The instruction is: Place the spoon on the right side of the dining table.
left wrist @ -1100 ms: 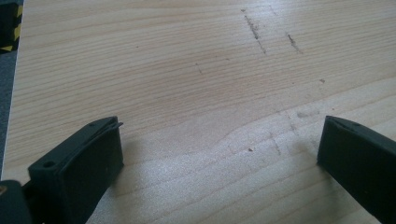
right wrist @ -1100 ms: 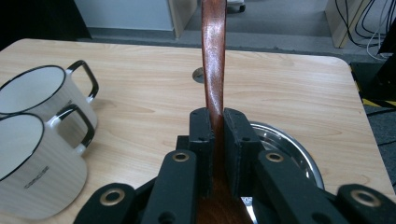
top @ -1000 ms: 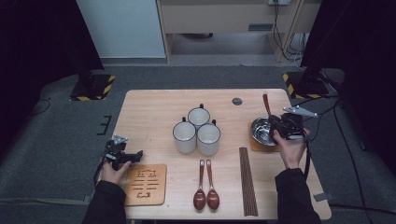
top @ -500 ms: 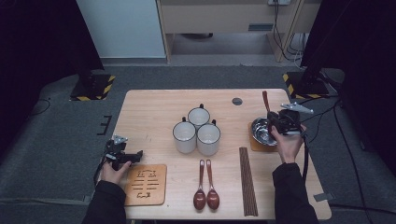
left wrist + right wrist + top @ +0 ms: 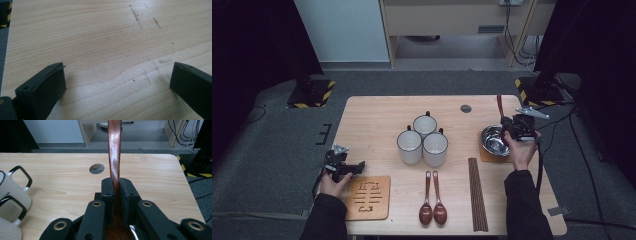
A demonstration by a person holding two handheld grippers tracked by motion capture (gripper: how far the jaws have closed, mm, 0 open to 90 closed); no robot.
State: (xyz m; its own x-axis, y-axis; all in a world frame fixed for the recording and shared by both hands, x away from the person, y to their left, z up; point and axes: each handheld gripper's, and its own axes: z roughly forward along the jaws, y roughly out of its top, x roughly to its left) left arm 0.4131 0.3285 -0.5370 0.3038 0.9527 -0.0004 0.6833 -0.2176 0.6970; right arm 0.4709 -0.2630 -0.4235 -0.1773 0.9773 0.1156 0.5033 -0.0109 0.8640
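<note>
R gripper (image 5: pixel 515 126) is clamped on the wooden spoon (image 5: pixel 114 152), jaws nearly together w/ the handle pinched flat between the pads. The handle runs straight out ahead of the gripper, up and away; the bowl end sits back under the jaws, right over the steel bowl (image 5: pixel 493 140) just below and beside it on its coaster (image 5: pixel 484 154). I'd call that spoon light and stiff, no flex, but the varnish looks glossy, so prob slick: a grip low on the neck near the bowl, as now, keeps it from swinging. Thin neck, don't over-squeeze. The steel bowl is light too and may skate if nudged.

L gripper (image 5: pixel 343 166) is idle, jaws spread wide w/ nothing between, just bare table (image 5: pixel 105 37) ahead of it; the slotted trivet (image 5: pixel 368 197) lies just beside it. Mugs (image 5: pixel 424 139) sit well off, between the two grippers.
</note>
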